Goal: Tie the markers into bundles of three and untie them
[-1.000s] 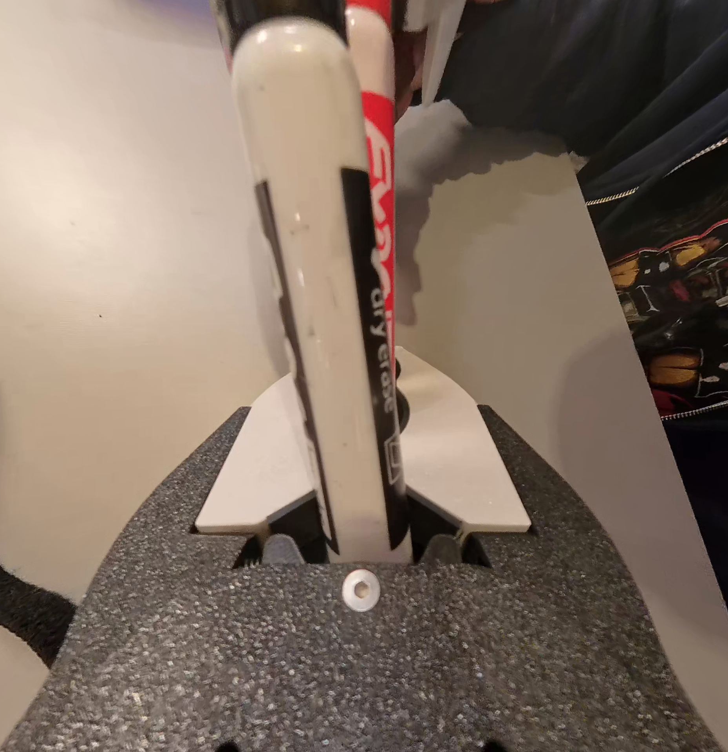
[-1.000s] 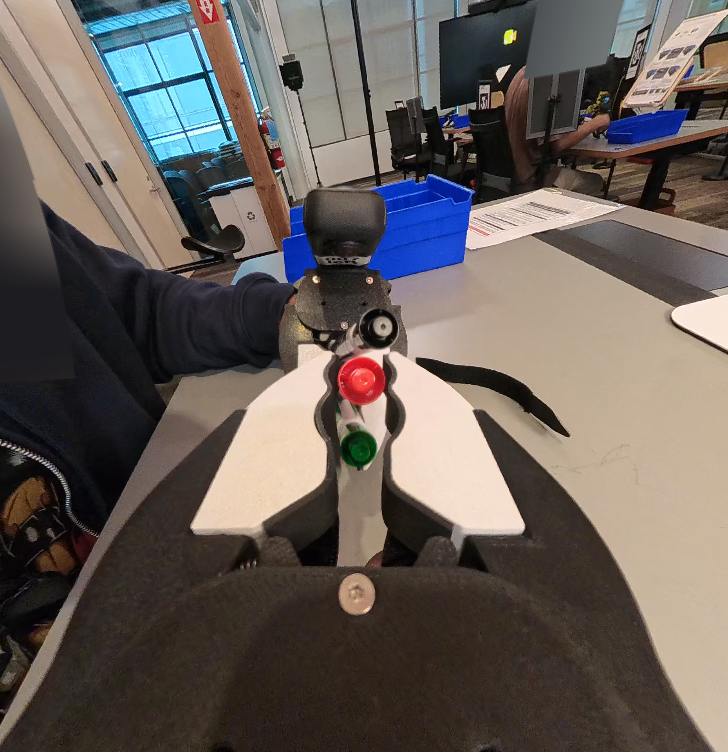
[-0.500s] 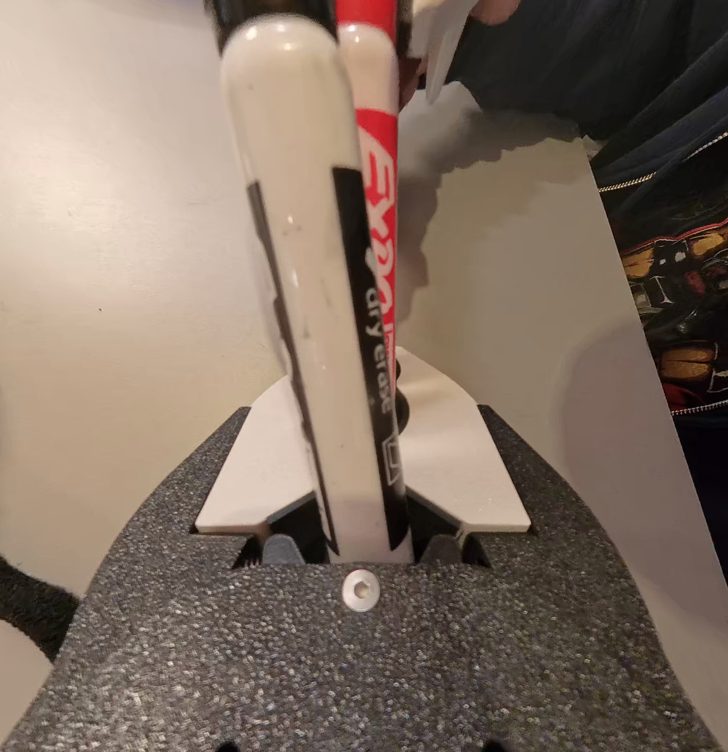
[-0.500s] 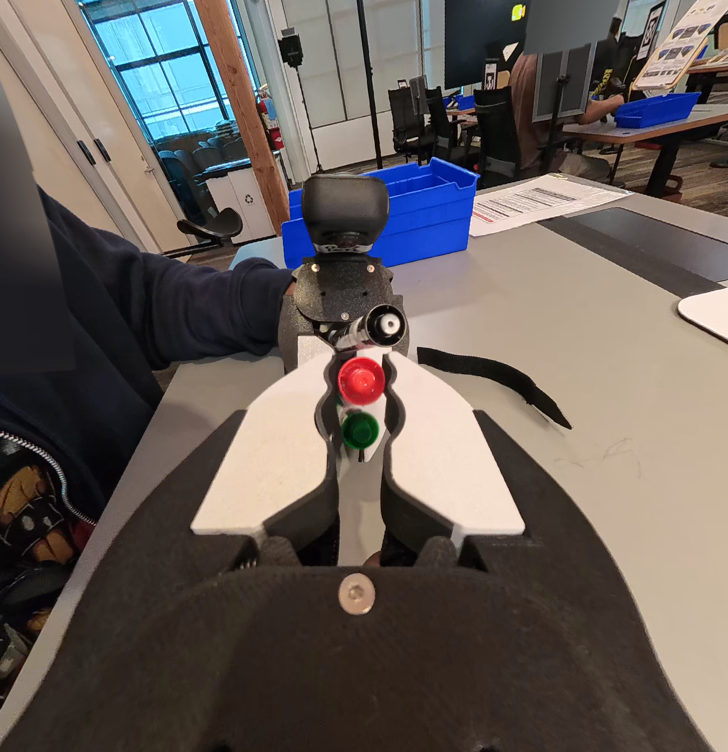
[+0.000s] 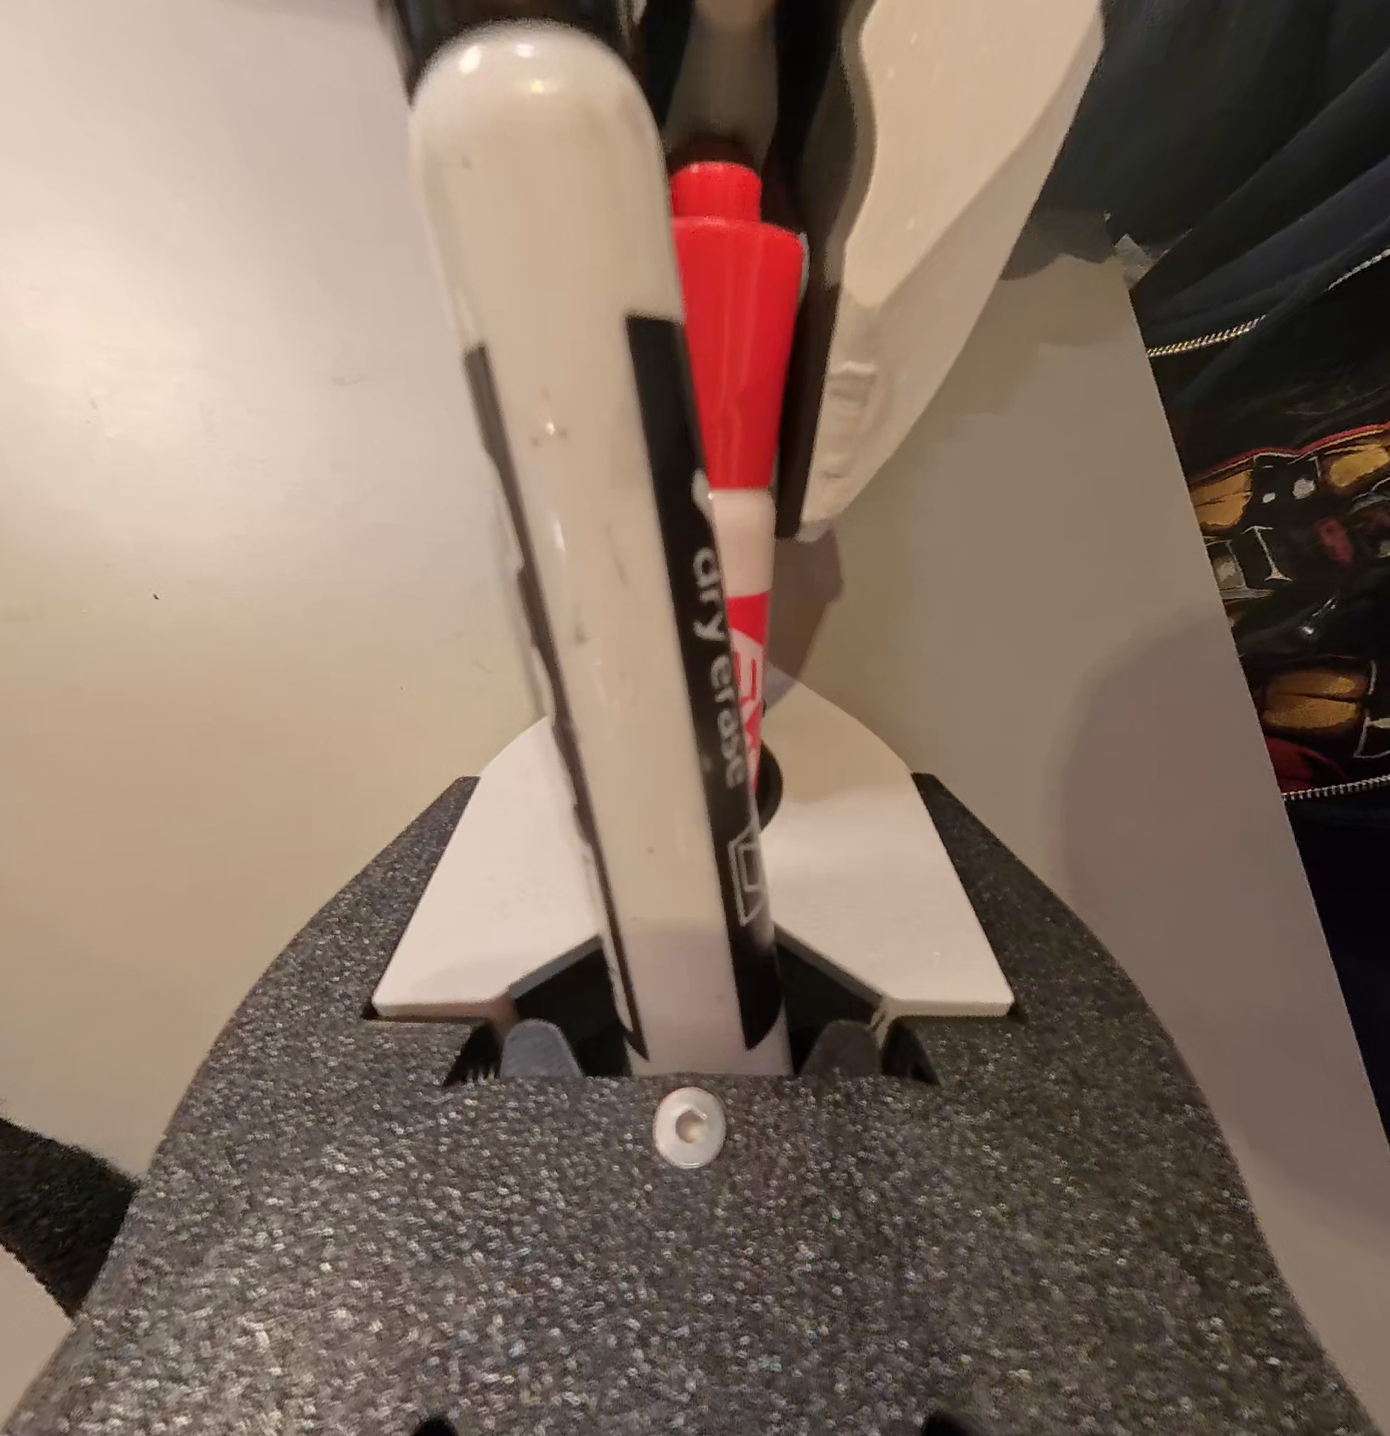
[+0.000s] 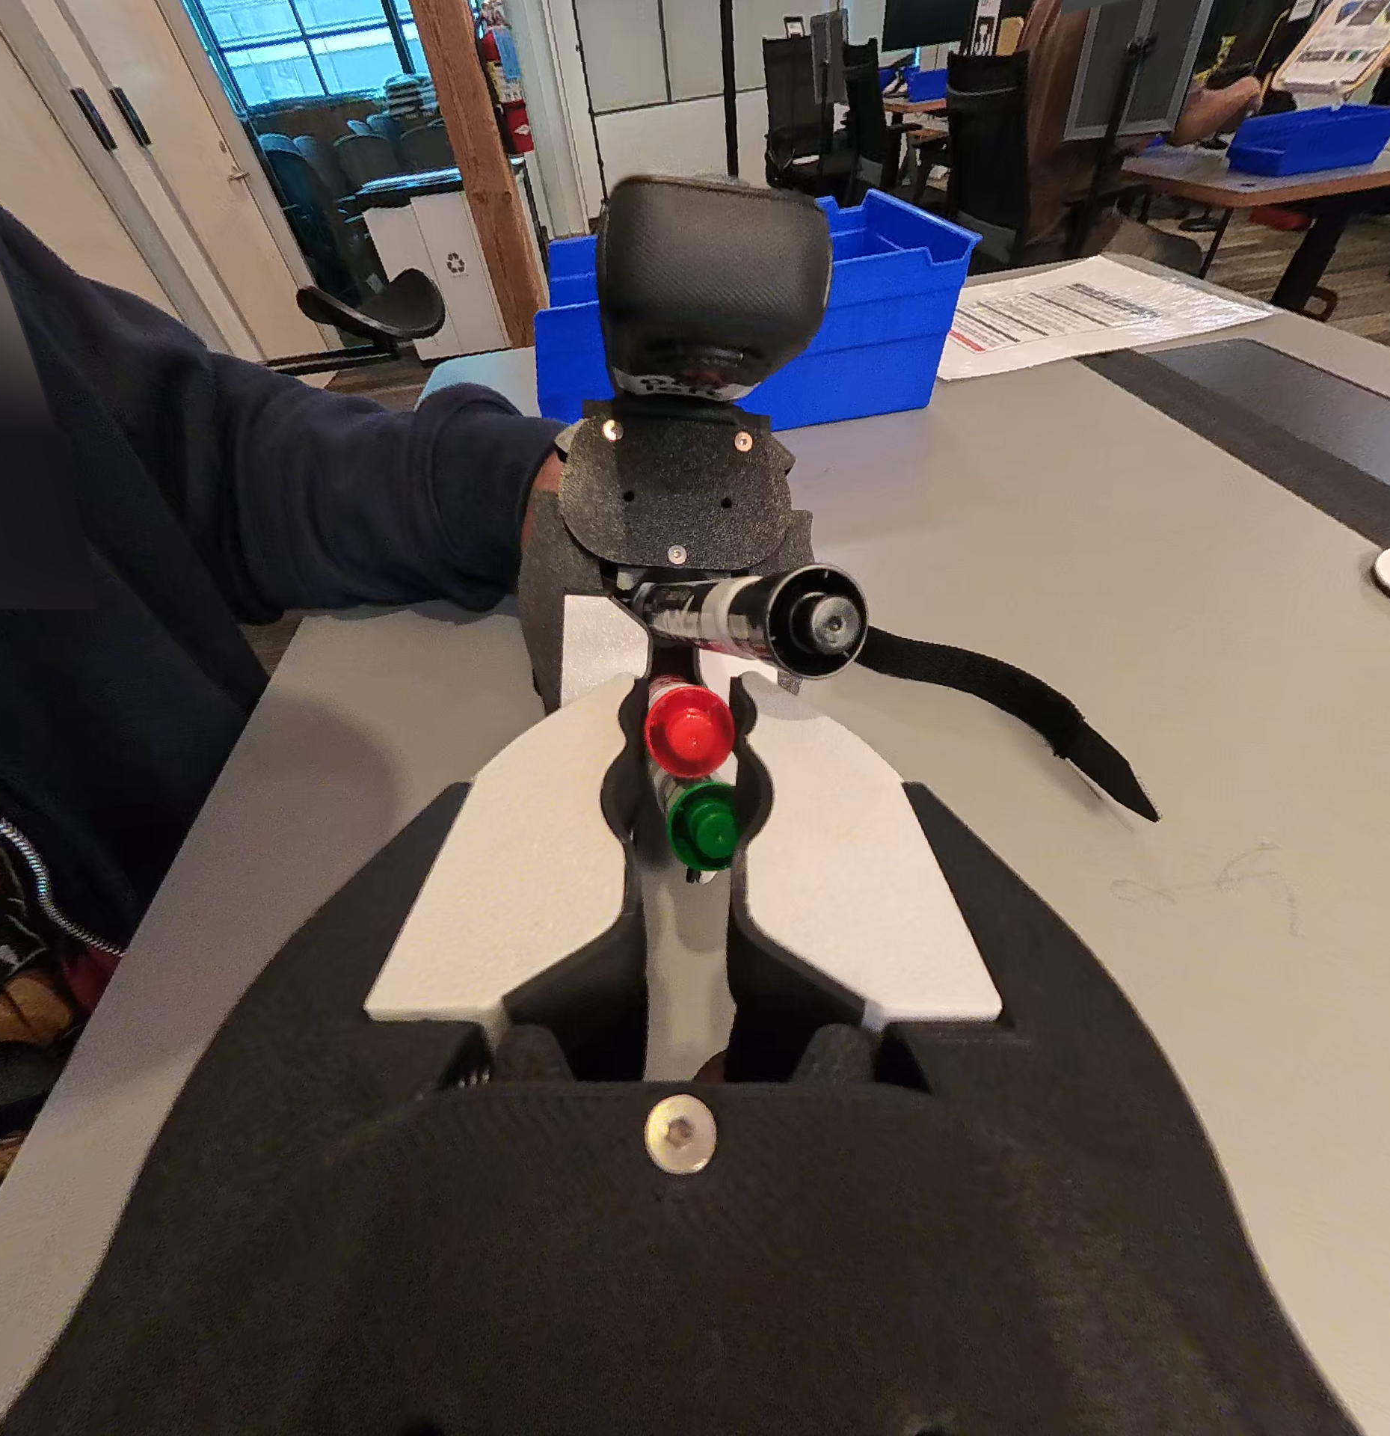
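The right gripper [image 6: 688, 777] has its white fingers [image 6: 536, 862] closed to a narrow gap on two markers seen end-on — the red marker [image 6: 689, 733] at the tips, the green marker [image 6: 703, 825] just below it toward 6 o'clock, the two touching. At 12 o'clock, just beyond the tips, the left gripper [image 6: 676, 629] faces back, its jaws drawn in on the black marker [image 6: 754, 619], whose capped end juts toward 2 o'clock.

In the left wrist view, the black marker's white barrel [image 5: 598, 544] runs from between the fingers [image 5: 870, 894] up to 12 o'clock, with the red marker lying against its 3 o'clock side and the right gripper's white finger [image 5: 932, 233] at 1 o'clock.

A black strap [image 6: 1010, 699] lies on the grey table [image 6: 1103, 622] at 3 o'clock of the grippers, a blue bin [image 6: 870, 326] farther off at 12 o'clock.
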A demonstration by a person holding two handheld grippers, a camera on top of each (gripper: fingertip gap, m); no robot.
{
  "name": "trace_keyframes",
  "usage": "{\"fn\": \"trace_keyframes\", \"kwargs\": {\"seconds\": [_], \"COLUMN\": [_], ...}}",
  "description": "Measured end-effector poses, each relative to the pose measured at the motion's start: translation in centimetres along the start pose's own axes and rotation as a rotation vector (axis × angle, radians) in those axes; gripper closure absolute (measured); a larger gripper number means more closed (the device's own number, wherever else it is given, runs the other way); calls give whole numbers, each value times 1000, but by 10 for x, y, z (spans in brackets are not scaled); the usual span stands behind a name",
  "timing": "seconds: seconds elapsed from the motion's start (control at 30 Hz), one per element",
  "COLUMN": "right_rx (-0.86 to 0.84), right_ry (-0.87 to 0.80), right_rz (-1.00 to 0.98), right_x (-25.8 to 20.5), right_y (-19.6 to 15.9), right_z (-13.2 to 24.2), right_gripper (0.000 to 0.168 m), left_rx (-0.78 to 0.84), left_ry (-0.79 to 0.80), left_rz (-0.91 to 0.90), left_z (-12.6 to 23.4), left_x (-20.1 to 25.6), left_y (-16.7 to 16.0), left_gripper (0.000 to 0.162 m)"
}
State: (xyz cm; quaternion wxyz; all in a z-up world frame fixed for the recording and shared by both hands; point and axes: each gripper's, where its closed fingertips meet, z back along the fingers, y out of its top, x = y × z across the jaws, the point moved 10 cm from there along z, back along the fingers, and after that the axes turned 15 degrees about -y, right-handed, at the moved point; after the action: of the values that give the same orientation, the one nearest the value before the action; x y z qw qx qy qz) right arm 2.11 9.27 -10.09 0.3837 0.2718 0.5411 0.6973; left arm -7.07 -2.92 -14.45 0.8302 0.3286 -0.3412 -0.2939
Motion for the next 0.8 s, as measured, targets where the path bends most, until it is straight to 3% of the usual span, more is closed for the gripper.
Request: {"fn": "trace_keyframes", "kwargs": {"seconds": [0.4,0.8], "right_rx": [35,165], "right_ry": [3,13], "right_rz": [-71,-206], "right_x": [10,31], "right_y": [-3,-2], "right_z": [4,16], "right_gripper": [147,119], "left_rx": [-44,120], "left_ry": [53,73], "left_rz": [59,74], "left_z": [5,8], "left_x": [2,-2], "left_y": [4,10], "left_gripper": [142,142]}}
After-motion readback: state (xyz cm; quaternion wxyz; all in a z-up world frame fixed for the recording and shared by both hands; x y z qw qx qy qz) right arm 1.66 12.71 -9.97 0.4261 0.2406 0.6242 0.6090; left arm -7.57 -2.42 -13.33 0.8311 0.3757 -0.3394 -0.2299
